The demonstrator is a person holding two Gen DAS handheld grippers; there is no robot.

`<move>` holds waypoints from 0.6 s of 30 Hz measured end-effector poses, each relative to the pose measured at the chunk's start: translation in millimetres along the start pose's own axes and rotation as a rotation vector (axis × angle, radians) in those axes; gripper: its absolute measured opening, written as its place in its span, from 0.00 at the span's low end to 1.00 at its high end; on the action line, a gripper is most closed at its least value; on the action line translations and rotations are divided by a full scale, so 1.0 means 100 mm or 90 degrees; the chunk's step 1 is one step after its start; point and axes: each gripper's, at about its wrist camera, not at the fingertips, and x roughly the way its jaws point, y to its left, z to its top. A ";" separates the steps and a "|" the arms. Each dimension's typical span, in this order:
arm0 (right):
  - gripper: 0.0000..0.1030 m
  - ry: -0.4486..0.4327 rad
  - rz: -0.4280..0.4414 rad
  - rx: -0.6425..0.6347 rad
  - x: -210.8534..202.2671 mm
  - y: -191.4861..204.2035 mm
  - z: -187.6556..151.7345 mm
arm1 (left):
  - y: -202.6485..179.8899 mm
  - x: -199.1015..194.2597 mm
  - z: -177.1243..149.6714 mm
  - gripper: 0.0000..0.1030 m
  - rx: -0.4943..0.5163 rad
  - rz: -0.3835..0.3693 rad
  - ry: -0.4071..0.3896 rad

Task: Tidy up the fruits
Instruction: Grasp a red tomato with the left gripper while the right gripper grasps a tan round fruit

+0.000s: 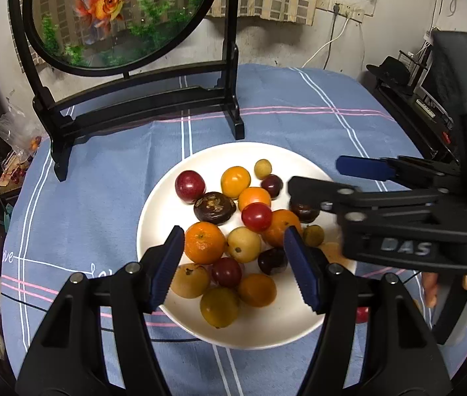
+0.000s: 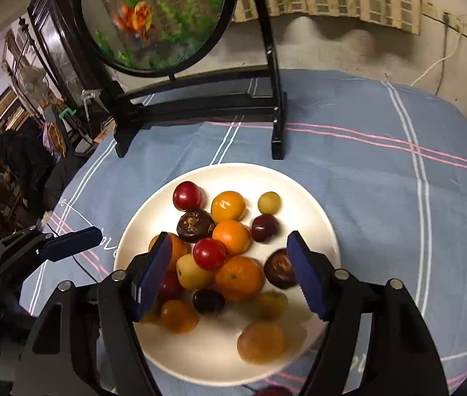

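Blue-padded fingers of the left gripper (image 1: pixel 233 265) stand about half apart over the near side of the white plate (image 1: pixel 154 231), with nothing between the pads; a tangerine (image 1: pixel 204 242) and a pale yellow fruit (image 1: pixel 243 244) show in the gap below them. Beside it, the right gripper (image 2: pixel 230 272) stands wider and is likewise empty, poised over a red fruit (image 2: pixel 209 253) and a larger tangerine (image 2: pixel 239 279). All the fruit in clear view lies heaped on the plate, which sits on the blue checked cloth (image 2: pixel 382 198) of the worktop. Further back stands a round goldfish screen (image 1: pixel 114 16) on its black frame. Judging by this, both hands are between picks. The next move calls for settling on one fruit, lowering around it and closing gently so neighbours do not roll.
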 end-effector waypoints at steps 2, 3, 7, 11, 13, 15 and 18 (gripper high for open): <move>0.70 -0.012 -0.002 0.004 -0.15 -0.02 -0.04 | -0.04 -0.07 -0.01 0.62 0.004 -0.001 -0.007; 0.70 -0.018 -0.002 0.006 -0.21 -0.03 -0.07 | -0.07 -0.13 -0.02 0.62 0.008 -0.004 -0.011; 0.70 -0.040 -0.002 0.021 -0.56 -0.14 -0.24 | -0.19 -0.27 -0.07 0.62 0.023 -0.011 -0.020; 0.70 -0.054 -0.029 0.023 -0.93 -0.29 -0.57 | -0.33 -0.38 -0.15 0.62 0.037 -0.017 -0.021; 0.70 -0.056 -0.050 0.017 -1.11 -0.38 -0.84 | -0.36 -0.42 -0.21 0.62 0.037 -0.019 -0.020; 0.70 -0.047 -0.072 0.005 -1.20 -0.42 -1.11 | -0.36 -0.47 -0.31 0.62 0.034 -0.023 -0.017; 0.70 0.000 -0.112 -0.026 -1.20 -0.46 -1.66 | -0.39 -0.48 -0.54 0.62 0.016 -0.048 0.016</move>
